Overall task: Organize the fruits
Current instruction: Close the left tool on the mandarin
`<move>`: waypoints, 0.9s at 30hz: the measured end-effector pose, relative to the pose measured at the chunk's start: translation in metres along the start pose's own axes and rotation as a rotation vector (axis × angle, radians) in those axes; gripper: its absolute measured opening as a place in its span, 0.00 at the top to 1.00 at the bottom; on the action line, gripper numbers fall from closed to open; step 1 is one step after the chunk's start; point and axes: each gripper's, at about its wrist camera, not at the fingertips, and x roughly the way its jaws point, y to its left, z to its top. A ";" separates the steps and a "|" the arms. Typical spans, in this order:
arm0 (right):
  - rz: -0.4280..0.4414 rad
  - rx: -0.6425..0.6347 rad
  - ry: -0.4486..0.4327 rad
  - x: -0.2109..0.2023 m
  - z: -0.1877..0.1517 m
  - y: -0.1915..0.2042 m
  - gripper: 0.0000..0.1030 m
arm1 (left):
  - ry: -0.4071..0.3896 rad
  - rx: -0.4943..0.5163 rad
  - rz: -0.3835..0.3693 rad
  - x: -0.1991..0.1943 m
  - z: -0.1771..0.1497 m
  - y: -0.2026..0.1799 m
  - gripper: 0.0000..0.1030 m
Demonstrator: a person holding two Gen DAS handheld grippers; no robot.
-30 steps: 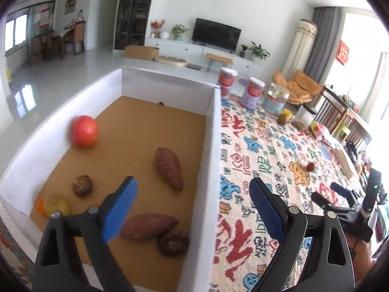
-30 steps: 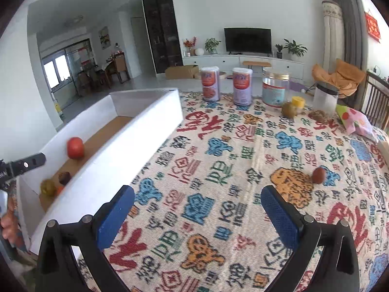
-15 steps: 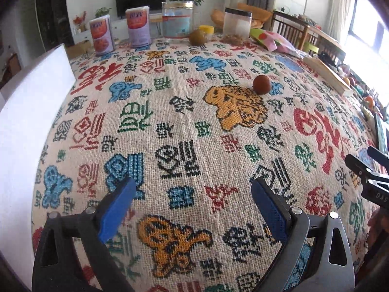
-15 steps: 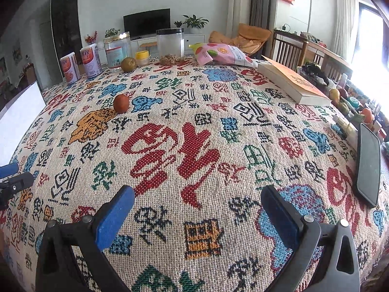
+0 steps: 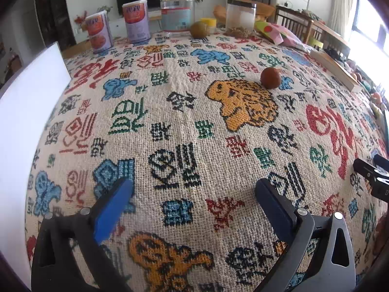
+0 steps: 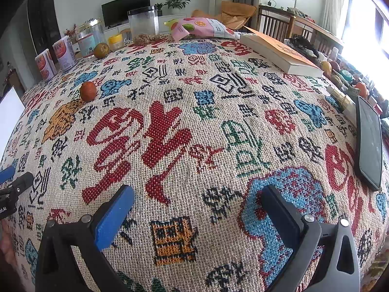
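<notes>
A small brown-red round fruit (image 5: 270, 77) lies on the patterned tablecloth, well ahead of my left gripper (image 5: 193, 189); the right wrist view has the same fruit (image 6: 88, 91) far to the left. A greenish-brown kiwi (image 5: 199, 29) sits at the back by the jars, also visible as the kiwi (image 6: 101, 50) in the right view. The left gripper's jaws are opening wide with nothing between them. My right gripper (image 6: 197, 196) is open and empty over the cloth. The white box wall (image 5: 26, 112) stands at the left; its inside is hidden.
Two printed cans (image 5: 136, 22), a clear lidded jar (image 5: 178, 13) and a plastic container (image 5: 240, 15) line the back edge. A snack bag (image 6: 201, 28), a book (image 6: 279, 52) and a black phone (image 6: 369, 143) lie to the right. Small bottles crowd the right edge.
Both grippers swung right and down from the white box with its produce to low over the tablecloth. The box interior left view. In the last half second both hardly moved.
</notes>
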 end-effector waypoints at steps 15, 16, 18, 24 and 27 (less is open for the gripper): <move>0.001 0.000 0.000 0.001 0.001 0.000 0.00 | -0.050 0.072 -0.163 0.070 0.108 -0.083 0.34; 0.001 0.000 0.000 0.001 0.001 0.000 0.00 | -0.061 0.070 -0.188 0.069 0.110 -0.084 0.41; 0.001 0.000 0.000 0.001 0.001 0.000 0.00 | -0.069 0.076 -0.236 0.069 0.113 -0.086 0.63; 0.002 0.001 0.001 0.002 0.002 0.001 0.00 | -0.070 0.112 -0.189 0.048 0.095 -0.077 0.73; 0.002 0.001 0.001 0.002 0.002 0.001 0.00 | -0.077 0.108 -0.139 0.016 0.079 -0.046 0.73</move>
